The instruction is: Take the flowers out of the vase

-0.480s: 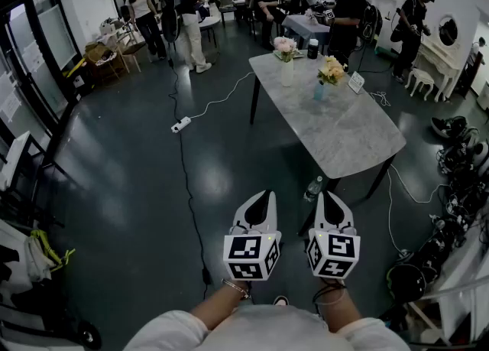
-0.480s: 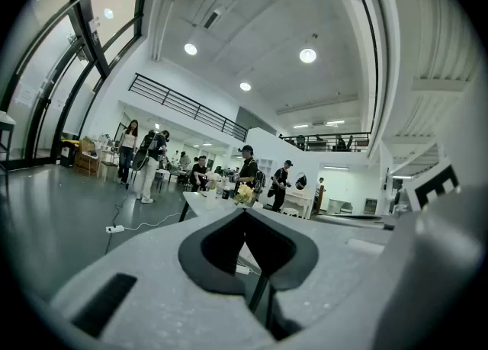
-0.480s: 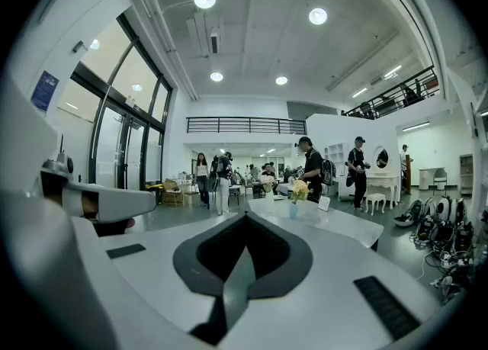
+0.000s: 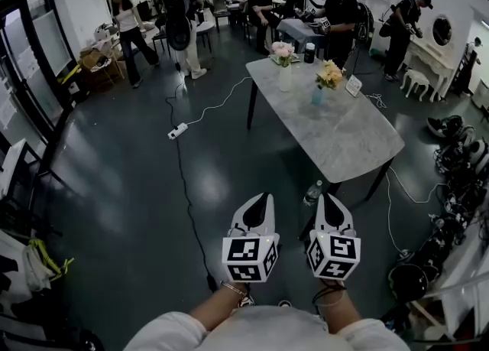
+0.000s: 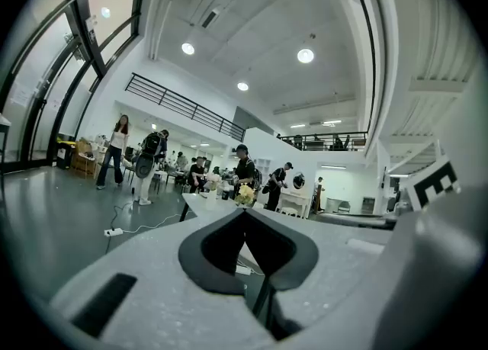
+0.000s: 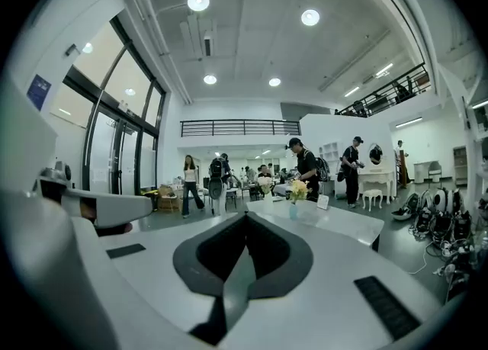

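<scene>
Your left gripper point(image 4: 259, 199) has its jaws pressed together with nothing between them. Your right gripper point(image 4: 330, 199) is the same: closed and empty. You hold the two side by side, roughly level, in front of your body and over the dark grey floor point(image 4: 130, 189). They are short of the near end of the grey marble-patterned table with black legs point(image 4: 348, 139).

The flowers are well apart from you, on the far half of that table. A bunch of yellow flowers point(image 4: 330, 73) stands in a small pale-blue vase point(image 4: 317, 95). Beyond it, a bunch of pink flowers point(image 4: 283, 49) stands in a taller white vase point(image 4: 285, 76). The task does not say which vase is meant; the yellow bunch is the nearer one. A small white card point(image 4: 354, 86) stands just beside the yellow bunch, and a person in black clothes point(image 4: 336, 5) stands at the table's far end.

You are at the approach step: nothing is grasped and no flower is out. Next you need to walk along the table until a vase is within reach, then open both sets of jaws. I would steady the vase with one gripper, close the other on the stems just above the rim, and lift straight up, since a light vase may tip.

On the way, mind the clear plastic bottle point(image 4: 312, 191) on the floor by the table leg and the black cable point(image 4: 187, 196) to your left.
</scene>
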The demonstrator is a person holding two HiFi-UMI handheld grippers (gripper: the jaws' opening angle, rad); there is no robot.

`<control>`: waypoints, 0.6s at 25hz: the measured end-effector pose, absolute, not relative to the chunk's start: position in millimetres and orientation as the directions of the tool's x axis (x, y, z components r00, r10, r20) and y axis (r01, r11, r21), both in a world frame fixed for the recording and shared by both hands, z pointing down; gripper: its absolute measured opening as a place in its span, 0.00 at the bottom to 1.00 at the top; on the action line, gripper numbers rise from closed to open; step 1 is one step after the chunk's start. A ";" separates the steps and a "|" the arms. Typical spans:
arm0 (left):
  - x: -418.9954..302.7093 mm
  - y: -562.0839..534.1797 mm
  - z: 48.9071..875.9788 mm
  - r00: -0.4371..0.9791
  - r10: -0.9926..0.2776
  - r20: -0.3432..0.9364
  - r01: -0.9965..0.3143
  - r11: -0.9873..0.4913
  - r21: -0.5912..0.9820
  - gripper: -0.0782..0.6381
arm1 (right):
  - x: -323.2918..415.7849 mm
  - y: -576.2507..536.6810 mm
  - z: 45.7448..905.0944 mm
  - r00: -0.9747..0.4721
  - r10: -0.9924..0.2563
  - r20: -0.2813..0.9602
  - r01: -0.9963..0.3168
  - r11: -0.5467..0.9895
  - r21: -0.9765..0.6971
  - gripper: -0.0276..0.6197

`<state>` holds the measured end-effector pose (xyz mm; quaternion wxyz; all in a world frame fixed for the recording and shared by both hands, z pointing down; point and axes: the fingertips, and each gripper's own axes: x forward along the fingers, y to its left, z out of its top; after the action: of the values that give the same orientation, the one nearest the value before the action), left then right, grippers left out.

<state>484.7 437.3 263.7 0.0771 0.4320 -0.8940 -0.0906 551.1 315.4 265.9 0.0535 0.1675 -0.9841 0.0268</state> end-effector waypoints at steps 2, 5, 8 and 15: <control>476.5 443.2 264.0 -0.616 -0.786 0.060 -0.759 0.611 0.224 0.12 | 545.5 315.4 264.9 -0.935 -0.338 0.107 -0.344 0.938 -0.046 0.05; 461.2 457.6 267.2 -0.621 -0.781 0.064 -0.756 0.618 0.215 0.12 | 535.6 317.9 266.0 -0.929 -0.354 0.102 -0.361 0.931 -0.055 0.05; 445.7 473.4 269.0 -0.628 -0.775 0.068 -0.751 0.627 0.209 0.12 | 525.9 322.4 267.0 -0.922 -0.375 0.100 -0.382 0.922 -0.063 0.05; 425.1 493.6 280.1 -0.635 -0.768 0.085 -0.738 0.636 0.227 0.12 | 515.6 335.7 287.2 -0.900 -0.404 0.162 -0.416 0.908 -0.045 0.05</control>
<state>425.1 493.6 280.1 0.0871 0.4180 -0.9002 -0.0858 515.6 335.7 287.2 0.0747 0.2106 -0.9739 0.0394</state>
